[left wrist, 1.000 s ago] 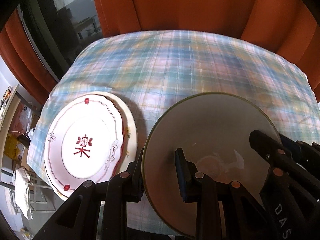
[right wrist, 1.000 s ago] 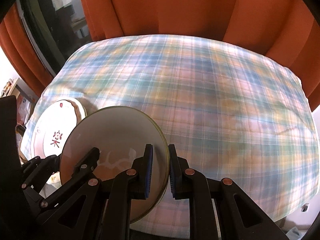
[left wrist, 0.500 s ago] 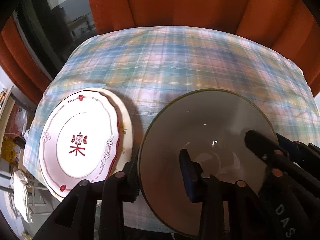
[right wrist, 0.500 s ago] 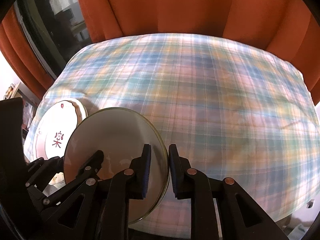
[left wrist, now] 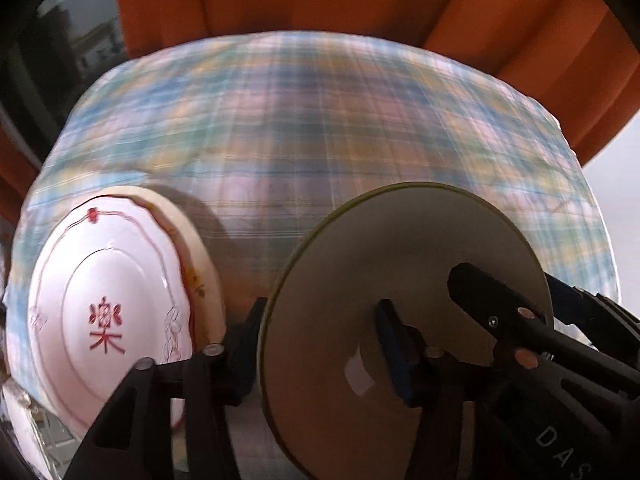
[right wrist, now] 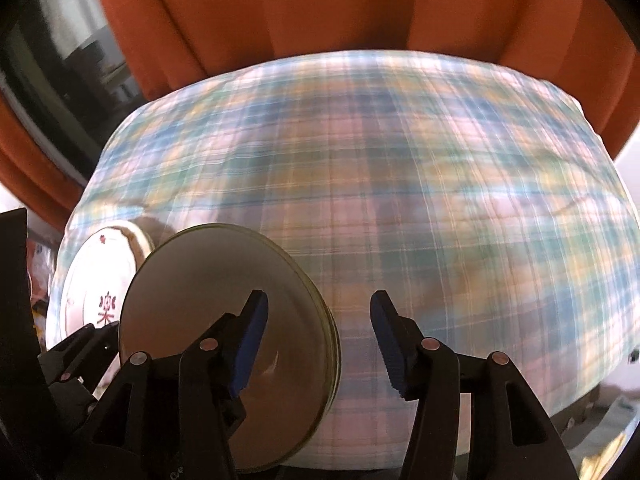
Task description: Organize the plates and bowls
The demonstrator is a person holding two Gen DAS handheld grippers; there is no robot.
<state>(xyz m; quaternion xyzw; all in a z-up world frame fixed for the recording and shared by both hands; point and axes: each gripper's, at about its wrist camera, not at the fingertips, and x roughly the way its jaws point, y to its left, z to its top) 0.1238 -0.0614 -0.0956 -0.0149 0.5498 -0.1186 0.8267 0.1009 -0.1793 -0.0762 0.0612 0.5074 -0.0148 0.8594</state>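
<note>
A grey plate [left wrist: 400, 260] with a green-gold rim lies on the plaid tablecloth [left wrist: 320, 120]. My left gripper [left wrist: 320, 348] straddles its left rim. The jaws are opening, and the inner blue pad stands clear of the rim. My right gripper [right wrist: 320, 340] straddles the right rim of the same plate [right wrist: 200, 280]. Its jaws are opening too, with neither pad touching the plate. To the left, a white plate with a red character [left wrist: 104, 320] rests on a cream plate [left wrist: 200, 264]. The picture is blurred.
Orange curtains [left wrist: 320, 0] hang behind the table, and a dark window [right wrist: 60, 60] is at the left. The tablecloth [right wrist: 440, 180] stretches bare to the far and right edges. The stacked plates sit close to the table's left edge.
Both grippers were shut on the grey plate's rim. Their jaws have now spread apart, the right one widely. The left view has moved a little lower and nearer the plates.
</note>
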